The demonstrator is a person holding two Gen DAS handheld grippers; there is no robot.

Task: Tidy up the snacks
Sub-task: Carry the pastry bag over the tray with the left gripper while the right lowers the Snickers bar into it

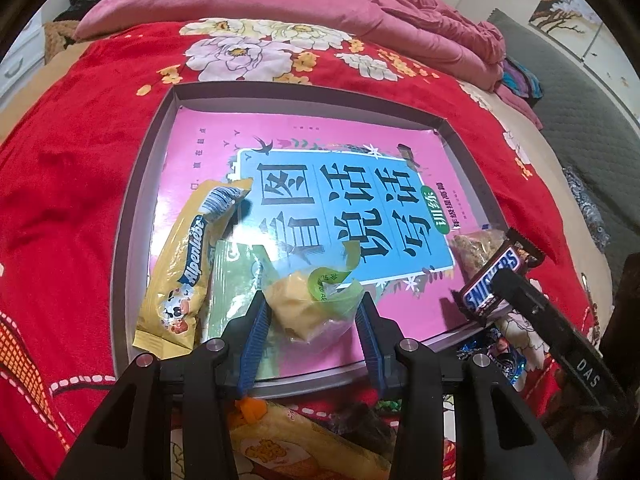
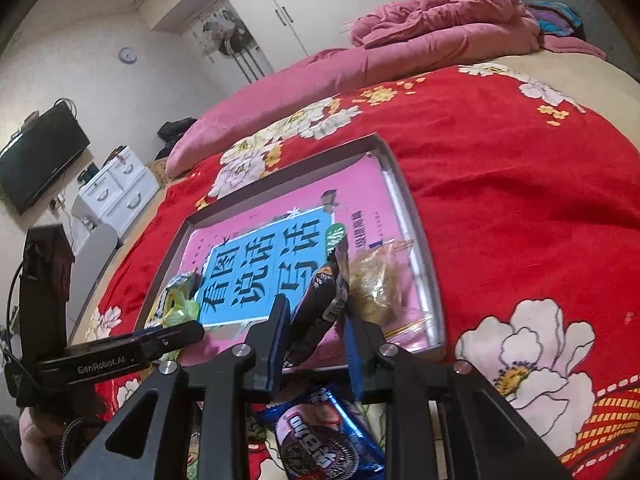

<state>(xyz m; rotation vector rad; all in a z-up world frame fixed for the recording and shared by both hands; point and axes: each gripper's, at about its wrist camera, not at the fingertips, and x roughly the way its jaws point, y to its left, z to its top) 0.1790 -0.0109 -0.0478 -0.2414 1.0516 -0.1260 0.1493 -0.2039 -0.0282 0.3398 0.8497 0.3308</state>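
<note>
While both grippers reach over the near edge of the grey tray [image 1: 132,216], each one has a snack between its blue pads.

Nearest, under the right gripper [image 2: 316,316], a blue Oreo pack [image 2: 324,444] lies on the red floral bedspread [image 2: 520,184], outside the tray. The right gripper has the Snickers bar [image 2: 320,300] standing tilted between its jaws; whether the pads press it or have a small gap, I cannot tell. The left gripper [image 1: 312,304] is closed on a clear bag with a yellow cake [image 1: 296,304], just above the tray floor. Beside it lies the yellow Alpenliebe pack [image 1: 180,272], and on the right side a clear bag of brown snack [image 2: 376,280]. All rest on a pink book [image 1: 304,148] inside the tray. Farther back lies a pink quilt [image 1: 320,4].
</note>
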